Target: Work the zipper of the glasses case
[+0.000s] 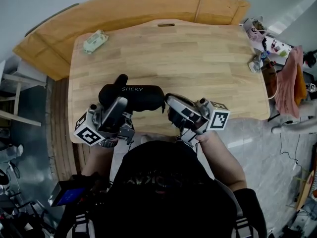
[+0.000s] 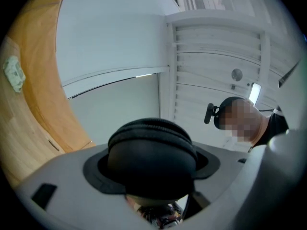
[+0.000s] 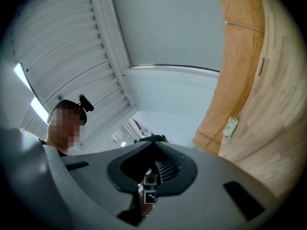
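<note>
The black glasses case (image 1: 132, 95), with a white label on top, is held above the near edge of the wooden table (image 1: 198, 58). My left gripper (image 1: 120, 104) is shut on the case's left part. In the left gripper view the rounded end of the case (image 2: 152, 159) and its zipper seam fill the space between the jaws. My right gripper (image 1: 167, 104) meets the case's right end. In the right gripper view its jaws (image 3: 152, 143) are shut, and a small dark piece, seemingly the zipper pull (image 3: 151, 138), is pinched at their tips.
A small pale green object (image 1: 95, 40) lies at the table's far left. Clutter (image 1: 257, 31) and a pink cloth (image 1: 292, 81) sit past the right edge. A curved wooden panel (image 1: 133, 9) runs behind the table. A person's body is close below the grippers.
</note>
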A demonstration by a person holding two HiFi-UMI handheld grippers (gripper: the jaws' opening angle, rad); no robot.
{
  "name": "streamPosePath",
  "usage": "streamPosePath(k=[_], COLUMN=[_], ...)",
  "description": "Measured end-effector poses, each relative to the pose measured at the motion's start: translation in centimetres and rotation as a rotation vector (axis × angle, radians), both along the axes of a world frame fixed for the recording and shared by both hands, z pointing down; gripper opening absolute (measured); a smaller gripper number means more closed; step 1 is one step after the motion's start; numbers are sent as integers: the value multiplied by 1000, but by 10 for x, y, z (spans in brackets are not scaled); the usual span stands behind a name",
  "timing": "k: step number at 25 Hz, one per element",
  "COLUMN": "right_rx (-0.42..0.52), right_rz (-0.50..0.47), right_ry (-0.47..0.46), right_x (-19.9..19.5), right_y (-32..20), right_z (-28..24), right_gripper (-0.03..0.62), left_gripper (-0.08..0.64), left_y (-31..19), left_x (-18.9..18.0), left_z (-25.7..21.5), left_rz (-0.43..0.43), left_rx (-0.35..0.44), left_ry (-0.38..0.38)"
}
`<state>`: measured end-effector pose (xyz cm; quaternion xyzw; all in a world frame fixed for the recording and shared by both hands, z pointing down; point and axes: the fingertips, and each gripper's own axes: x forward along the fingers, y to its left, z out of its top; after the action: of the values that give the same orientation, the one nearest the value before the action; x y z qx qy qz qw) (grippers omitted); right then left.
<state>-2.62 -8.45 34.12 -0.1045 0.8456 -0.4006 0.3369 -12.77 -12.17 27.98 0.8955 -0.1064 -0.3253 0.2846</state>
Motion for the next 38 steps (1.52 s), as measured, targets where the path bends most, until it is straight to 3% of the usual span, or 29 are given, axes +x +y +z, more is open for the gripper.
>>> streamPosePath(k=[3,6,14,22,31,38], right_rx=[-34,-57,-16,38,79,90], right_rz=[53,64,104,99,40,-16], right_ry=[-5,46,197,303,328,303], right_x=[3,2,1,-15,-45,-53], right_y=[-6,-8,-5,1,5,7], right_z=[3,13,15,11,6,0], right_gripper=[25,20,17,17,17,17], left_gripper=[362,359,356,356,356,356], left_y=[1,1,1,5,1,-4], left_x=[3,5,11,27,35,42], left_z=[0,2,2,3,18,29], left_rz=[-41,-81,-197,-310,-398,-388], left_rx=[30,47,115,275,349,331], left_ry=[-49,-95,-226,-440,-631,-690])
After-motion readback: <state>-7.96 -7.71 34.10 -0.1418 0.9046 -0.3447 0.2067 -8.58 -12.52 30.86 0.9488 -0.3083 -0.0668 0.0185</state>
